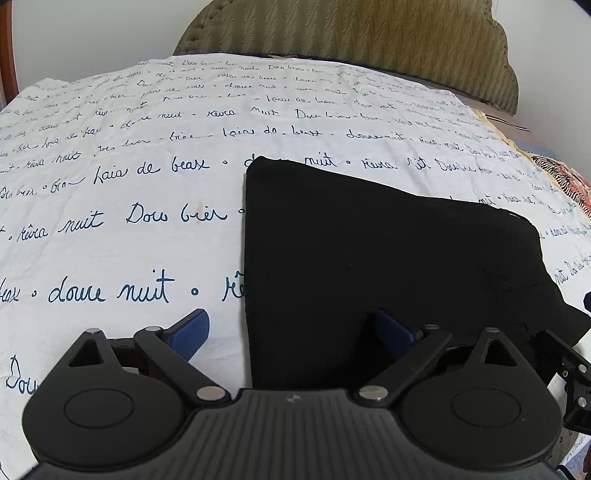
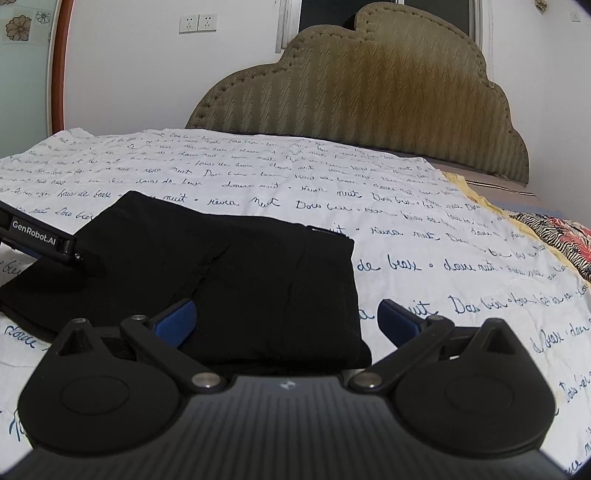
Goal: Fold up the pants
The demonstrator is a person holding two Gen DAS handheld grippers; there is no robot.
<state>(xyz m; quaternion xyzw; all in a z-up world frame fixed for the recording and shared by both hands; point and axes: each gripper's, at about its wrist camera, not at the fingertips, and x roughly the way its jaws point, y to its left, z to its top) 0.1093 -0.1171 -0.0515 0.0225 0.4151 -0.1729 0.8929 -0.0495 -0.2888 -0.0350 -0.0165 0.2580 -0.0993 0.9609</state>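
Holding both grippers wide apart, we pinch nothing w/ either one. Our left gripper [image 1: 295, 332] hovers over the near left edge of the pants [image 1: 388, 266]: its left pad is above bare sheet [image 1: 129, 240], its right pad above black cloth, no contact that we can make out. Our right gripper [image 2: 286, 319] straddles the near right corner of the pants [image 2: 240, 266], left pad over cloth, right pad over sheet. In the right view the left gripper's body pokes in from the left edge, over the pants' far left side. Pants lie folded into a flat black stack approx. mid-bed, on the white sheet w/ blue script. Beyond that: olive padded headboard [image 2: 369, 92], white wall w/ two sockets [image 2: 198, 23], and a red-and-zebra print cloth [image 2: 554, 232] at the sheet's right edge.
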